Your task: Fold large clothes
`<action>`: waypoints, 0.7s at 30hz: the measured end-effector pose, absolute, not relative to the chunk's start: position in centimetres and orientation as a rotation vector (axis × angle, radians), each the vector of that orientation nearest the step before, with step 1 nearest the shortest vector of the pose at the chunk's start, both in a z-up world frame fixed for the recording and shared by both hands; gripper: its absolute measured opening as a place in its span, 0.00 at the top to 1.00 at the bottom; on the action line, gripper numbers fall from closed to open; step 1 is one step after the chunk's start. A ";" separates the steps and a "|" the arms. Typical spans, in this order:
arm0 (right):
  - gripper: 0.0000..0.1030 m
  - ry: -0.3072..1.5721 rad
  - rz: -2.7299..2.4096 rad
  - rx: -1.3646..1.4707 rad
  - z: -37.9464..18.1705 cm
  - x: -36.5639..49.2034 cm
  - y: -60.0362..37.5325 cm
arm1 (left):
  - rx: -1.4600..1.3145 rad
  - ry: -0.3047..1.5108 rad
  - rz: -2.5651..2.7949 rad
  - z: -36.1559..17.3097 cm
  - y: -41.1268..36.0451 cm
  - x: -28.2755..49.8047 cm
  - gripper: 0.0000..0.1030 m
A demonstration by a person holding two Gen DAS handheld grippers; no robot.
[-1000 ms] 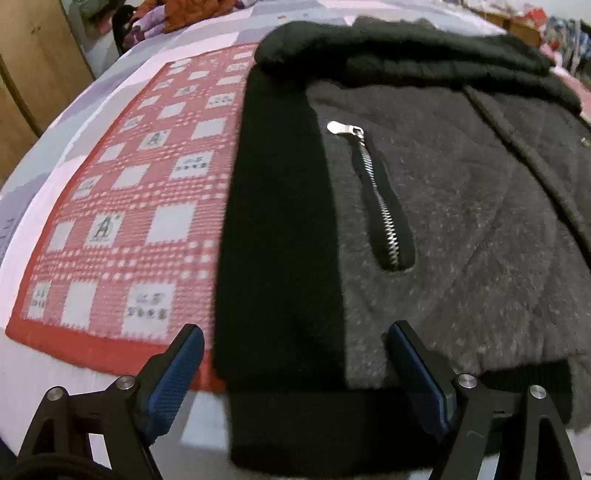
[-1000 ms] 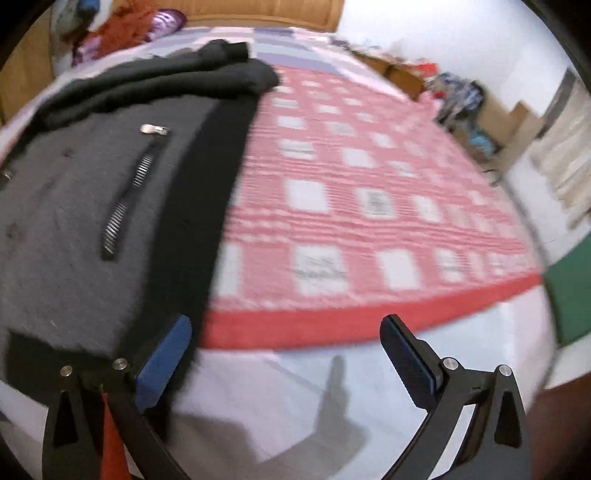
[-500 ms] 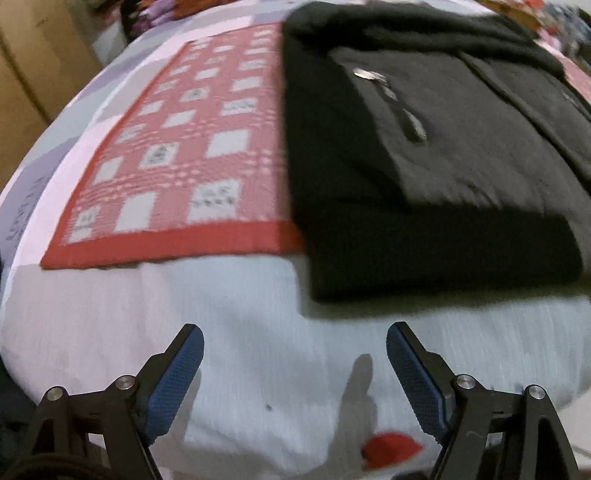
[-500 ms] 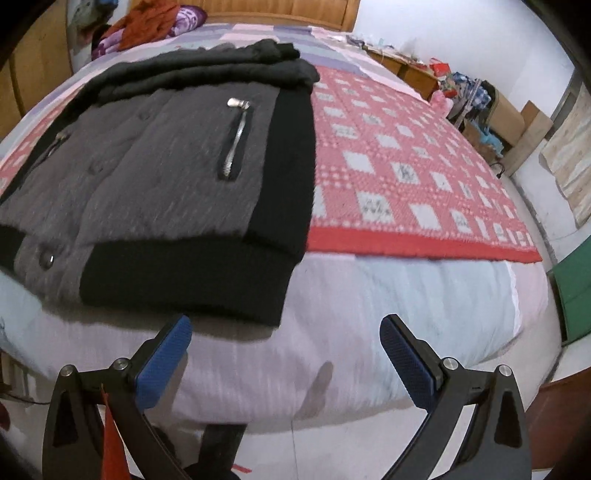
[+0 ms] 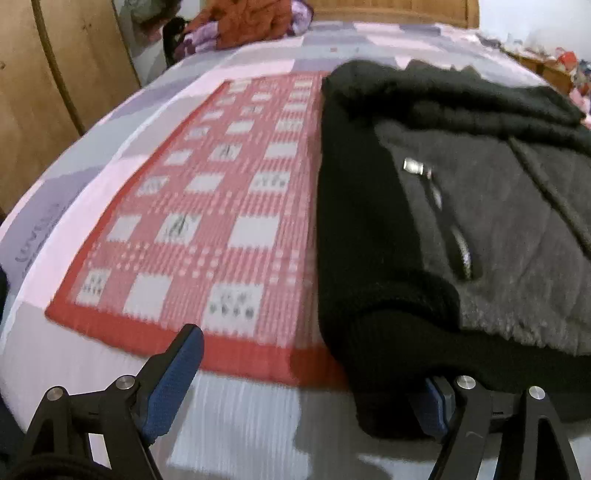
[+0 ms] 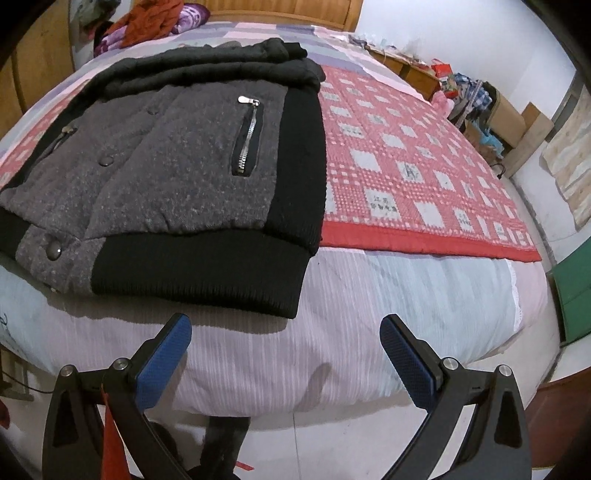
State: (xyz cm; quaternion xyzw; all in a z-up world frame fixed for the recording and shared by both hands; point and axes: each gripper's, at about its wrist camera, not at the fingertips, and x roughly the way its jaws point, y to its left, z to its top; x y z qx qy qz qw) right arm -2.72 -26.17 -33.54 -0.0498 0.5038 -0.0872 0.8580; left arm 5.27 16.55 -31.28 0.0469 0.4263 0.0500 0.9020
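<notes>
A grey and black jacket [image 6: 166, 166] lies on the bed with its sleeves folded in, its black ribbed hem [image 6: 199, 269] toward me. It fills the right side of the left wrist view [image 5: 461, 221], zip pocket [image 5: 443, 206] up. My left gripper [image 5: 314, 369] is open at the hem's left corner; its right finger [image 5: 436, 402] is tucked under the black hem, its left finger [image 5: 173, 376] over the bedsheet. My right gripper [image 6: 284, 354] is open and empty, held in front of the bed edge, short of the hem.
A red checked blanket [image 6: 406, 166] covers the bed under the jacket, also seen in the left wrist view [image 5: 207, 221]. A wooden wardrobe [image 5: 44, 92] stands at the left. Clothes are piled at the headboard [image 6: 147, 22]. Boxes and clutter [image 6: 480, 99] lie right of the bed.
My left gripper has moved forward to the jacket's hem corner and slid its right finger under it. My right gripper has pulled back from the bed and stays open.
</notes>
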 end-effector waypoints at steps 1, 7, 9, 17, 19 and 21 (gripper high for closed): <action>0.01 1.056 -0.184 -0.105 -33.6 -2.7 -26.1 | 0.117 0.893 0.097 -31.6 16.3 5.7 0.17; 0.01 1.049 -0.196 -0.116 -34.4 -2.3 -25.7 | 0.057 0.918 0.090 -31.5 16.1 7.7 0.17; 0.01 1.041 -0.192 -0.121 -34.4 -2.4 -25.5 | 0.034 0.905 0.089 -30.9 16.0 8.2 0.17; 0.01 1.036 -0.281 -0.136 -35.6 -1.5 -26.8 | 0.026 0.895 0.066 -29.9 15.2 10.0 0.17; 0.01 1.021 -0.349 -0.127 -35.6 -0.7 -28.2 | 0.032 0.901 0.074 -30.1 15.3 9.8 0.17; 0.01 0.960 -0.421 -0.079 -34.5 -0.5 -29.9 | 0.031 0.911 0.082 -30.6 15.6 9.4 0.17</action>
